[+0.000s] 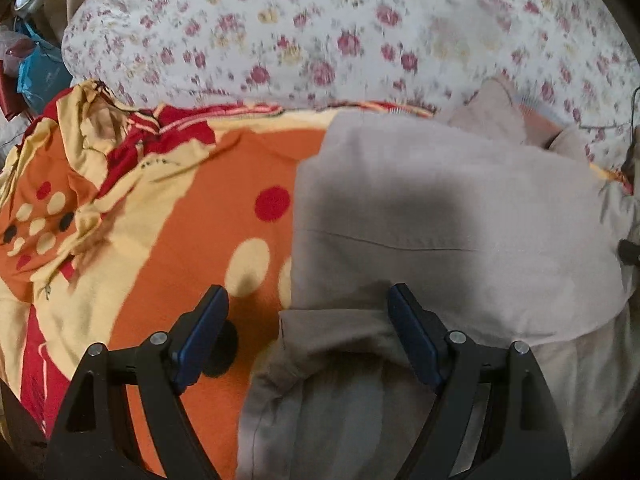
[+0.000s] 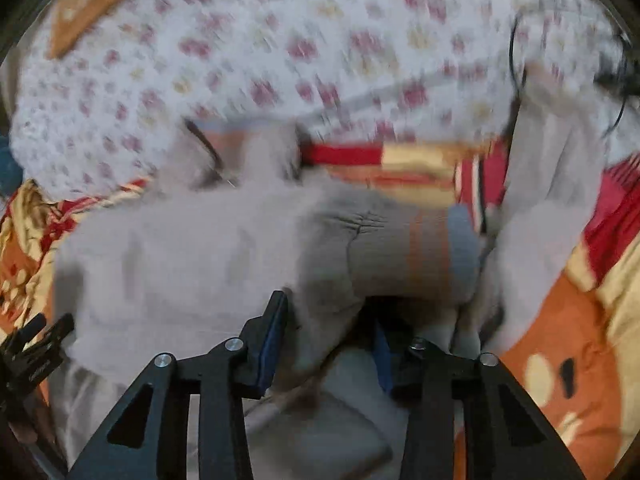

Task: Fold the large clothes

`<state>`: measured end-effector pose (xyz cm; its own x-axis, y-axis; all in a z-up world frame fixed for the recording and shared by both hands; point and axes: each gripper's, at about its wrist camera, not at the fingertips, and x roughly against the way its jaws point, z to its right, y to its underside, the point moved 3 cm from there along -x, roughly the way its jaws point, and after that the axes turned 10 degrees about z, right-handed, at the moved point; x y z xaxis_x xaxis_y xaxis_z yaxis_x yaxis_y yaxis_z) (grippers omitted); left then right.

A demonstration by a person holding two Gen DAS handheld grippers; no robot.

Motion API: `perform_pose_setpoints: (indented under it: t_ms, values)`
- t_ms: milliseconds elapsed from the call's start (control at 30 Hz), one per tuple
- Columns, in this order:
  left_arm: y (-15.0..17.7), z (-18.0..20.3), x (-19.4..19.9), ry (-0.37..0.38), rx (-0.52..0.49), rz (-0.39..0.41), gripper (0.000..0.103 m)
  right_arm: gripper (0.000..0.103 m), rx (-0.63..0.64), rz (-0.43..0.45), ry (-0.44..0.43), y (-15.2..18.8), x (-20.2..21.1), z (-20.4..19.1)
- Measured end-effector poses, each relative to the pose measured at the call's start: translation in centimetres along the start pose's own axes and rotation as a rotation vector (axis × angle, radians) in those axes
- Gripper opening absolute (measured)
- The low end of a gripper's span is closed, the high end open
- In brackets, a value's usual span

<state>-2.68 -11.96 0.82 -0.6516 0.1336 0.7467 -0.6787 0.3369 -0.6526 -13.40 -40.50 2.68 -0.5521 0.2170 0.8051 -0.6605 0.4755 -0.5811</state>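
A large beige garment (image 1: 440, 216) lies partly folded on an orange, red and cream spotted bedspread (image 1: 188, 216). My left gripper (image 1: 308, 300) is open, its blue-padded fingers (image 1: 204, 332) spread over the garment's near left edge, gripping nothing. In the blurred right wrist view the same garment (image 2: 192, 252) shows an orange and blue striped band (image 2: 436, 248). My right gripper (image 2: 332, 312) has a bunch of that cloth between its fingers; the right finger is mostly hidden by fabric. The tip of the left gripper (image 2: 36, 340) shows at the far left.
A white quilt with red flowers (image 1: 340, 32) lies across the back of the bed. Blue bags and clutter (image 1: 36, 68) sit beyond the bed's left edge. A black cable (image 2: 520, 60) runs over the quilt at the right.
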Motion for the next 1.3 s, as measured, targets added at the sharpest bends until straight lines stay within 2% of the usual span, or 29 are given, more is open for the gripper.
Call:
perform_pose_setpoints:
  t_ms: [67,167,300,500,633,800,967,1067,1167,1300]
  values:
    - [0.0,-0.1,0.2,0.005,0.004,0.009,0.083,0.038,-0.04,-0.025,-0.026,0.4,-0.6,0.8]
    - [-0.1,-0.3,0.5,0.009,0.01,0.0,0.082,0.04,-0.072,0.013,-0.059,0.0,1.9,1.4]
    - [0.0,-1.1,2.0,0.03,0.039,0.015,0.082,0.044,-0.076,0.084,-0.059,-0.3,5.9,2.1]
    - [1.1,-2.3,4.4,0.051,0.037,0.026,0.082,0.043,-0.095,0.096,-0.098,1.3,8.5,3.0]
    - [1.5,-2.4,5.7,0.065,0.025,0.034,0.082,0.051,-0.164,0.1,-0.032,1.7,8.7,6.4]
    - [1.3,-1.4,6.4,0.092,0.021,0.047,0.082,0.052,-0.259,0.112,0.065,1.6,8.8,11.5]
    - [1.2,0.5,6.6,0.123,-0.012,0.044,0.082,0.053,-0.332,0.121,0.08,1.2,8.1,14.5]
    - [1.3,1.6,6.5,0.133,-0.037,0.039,0.082,0.053,-0.327,0.121,0.086,0.4,7.6,14.4]
    - [1.4,2.3,6.4,0.143,-0.046,0.032,0.082,0.053,-0.266,0.117,0.081,-0.7,6.9,12.7]
    - [1.7,2.9,6.6,0.148,-0.058,0.026,0.082,0.058,-0.25,0.11,0.144,-2.2,4.9,11.8]
